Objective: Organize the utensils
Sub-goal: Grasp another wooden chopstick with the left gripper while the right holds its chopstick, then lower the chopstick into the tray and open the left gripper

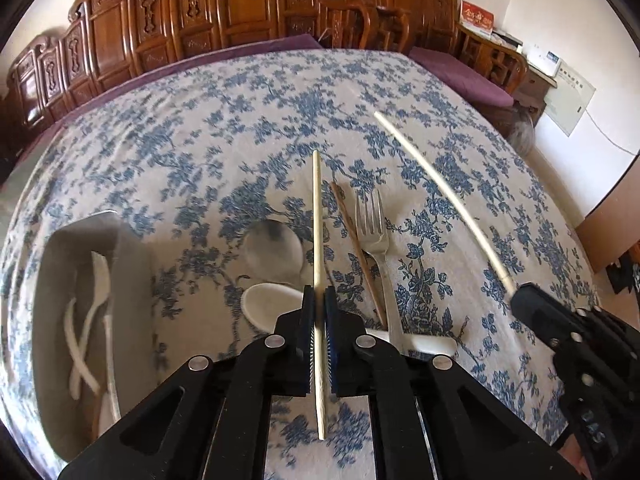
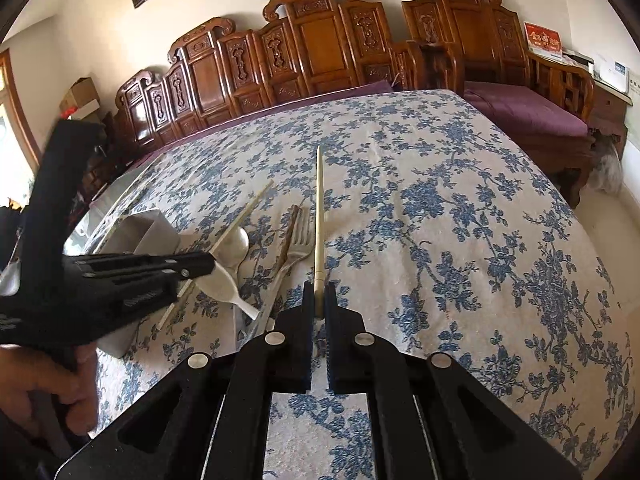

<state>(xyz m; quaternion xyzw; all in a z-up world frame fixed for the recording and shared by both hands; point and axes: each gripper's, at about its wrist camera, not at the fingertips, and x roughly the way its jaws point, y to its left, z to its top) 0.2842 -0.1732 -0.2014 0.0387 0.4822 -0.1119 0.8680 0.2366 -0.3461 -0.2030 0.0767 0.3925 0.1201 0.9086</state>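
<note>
While your left gripper and right gripper each clamp one pale chopstick pointing up-frame, one fork lies parallel.

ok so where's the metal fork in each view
Left wrist view: the fork lies just right of centre, tines pointing away, beside a brown chopstick.
Right wrist view: the fork lies left of centre, left of the right gripper.
Shared landmark: that brown chopstick.
</note>
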